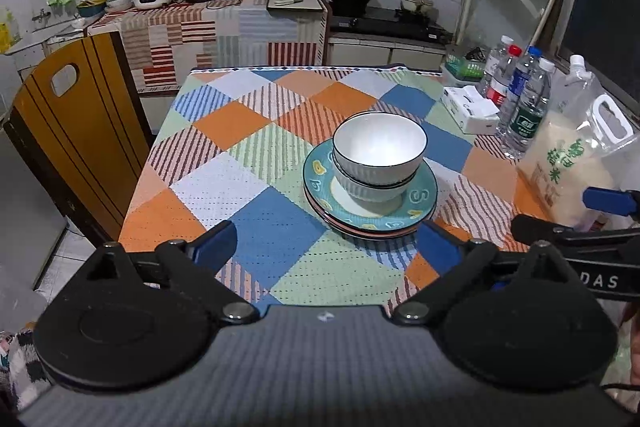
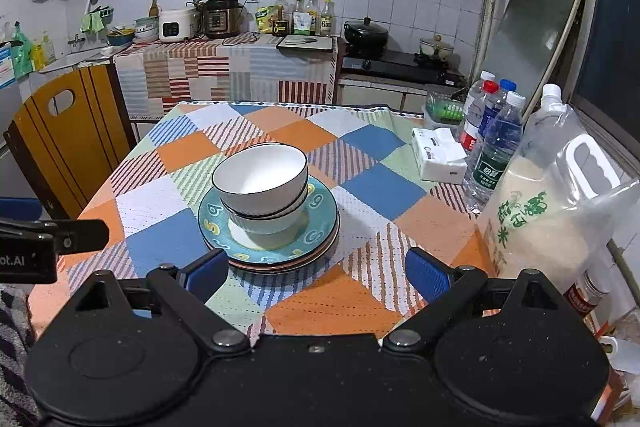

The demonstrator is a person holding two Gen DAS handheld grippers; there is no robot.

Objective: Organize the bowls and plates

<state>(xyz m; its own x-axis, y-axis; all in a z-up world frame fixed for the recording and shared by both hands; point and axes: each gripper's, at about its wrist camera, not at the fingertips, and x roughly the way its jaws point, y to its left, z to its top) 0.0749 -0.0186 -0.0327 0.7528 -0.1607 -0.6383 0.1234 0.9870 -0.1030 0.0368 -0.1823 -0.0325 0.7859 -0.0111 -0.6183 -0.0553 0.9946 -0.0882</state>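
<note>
Two white bowls (image 1: 379,157) sit one inside the other, and we see them on top of a small pile of plates (image 1: 370,201). The top plate is teal with yellow and white shapes on it. The pile stands near the middle of the table (image 1: 224,131), on a cloth of orange, blue, green and striped squares. Our left tongs (image 1: 325,242) hang over the near part of the table with their blue fingers (image 1: 216,242) spread wide, and they hold nothing. In the left wrist view the pile is just past the fingers, a bit to the right, and its near edge comes close to the right finger. Our right tongs (image 2: 317,269) are spread wide too and hold nothing. In the right wrist view the bowls (image 2: 262,183) and plates (image 2: 268,239) lie just past the fingers, a bit to the left, and the edge of the pile is right by the left finger. We cannot tell if it touches. Each pair of tongs peeks into the other's view at the side. Off to the right of the pile we see a white tissue box (image 1: 472,109), some water bottles (image 1: 524,107) and a big clear bag of rice (image 1: 576,155). A brown wooden chair (image 1: 76,131) stands at the left of the table.
</note>
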